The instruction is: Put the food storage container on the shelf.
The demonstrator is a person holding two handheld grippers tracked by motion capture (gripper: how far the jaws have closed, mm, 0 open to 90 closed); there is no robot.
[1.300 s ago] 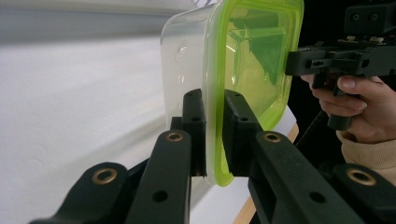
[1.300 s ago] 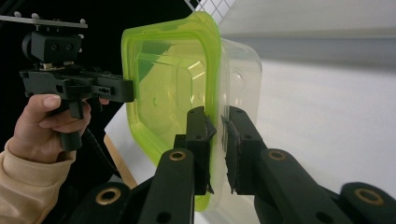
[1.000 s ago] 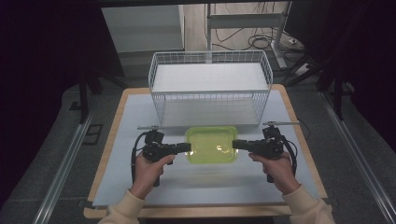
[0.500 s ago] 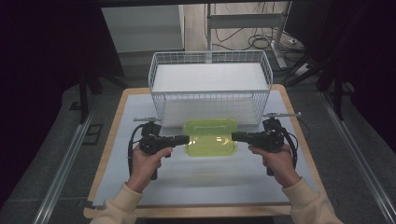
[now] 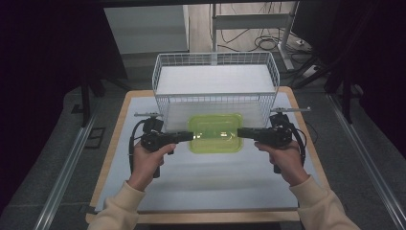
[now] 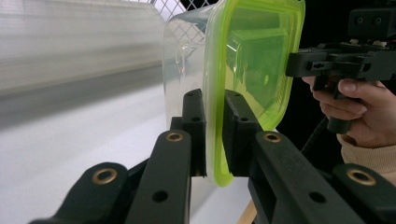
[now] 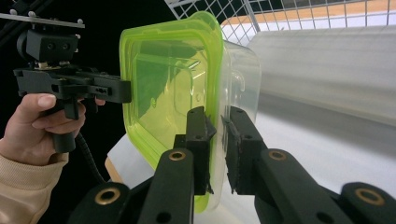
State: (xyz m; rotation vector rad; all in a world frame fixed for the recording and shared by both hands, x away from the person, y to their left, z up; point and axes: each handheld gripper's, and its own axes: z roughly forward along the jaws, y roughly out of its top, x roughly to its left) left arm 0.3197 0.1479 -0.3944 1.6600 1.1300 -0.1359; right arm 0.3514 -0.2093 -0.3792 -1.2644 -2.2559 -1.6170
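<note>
1. Clear container with lime-green lid held level above the white table mat, just in front of the near wall of the white wire basket.
2. Left gripper clamped on the lid's left rim (jaws narrow, pinching the green edge, seen close in the left gripper view).
3. Right gripper likewise clamped on the right rim.
4. Both hands, in cream sleeves, near the table's front edge.

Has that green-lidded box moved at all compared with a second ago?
Yes. The green-lidded box, held by both tongs, has moved toward the wire basket; its far edge now overlaps the basket's front wall.
</note>
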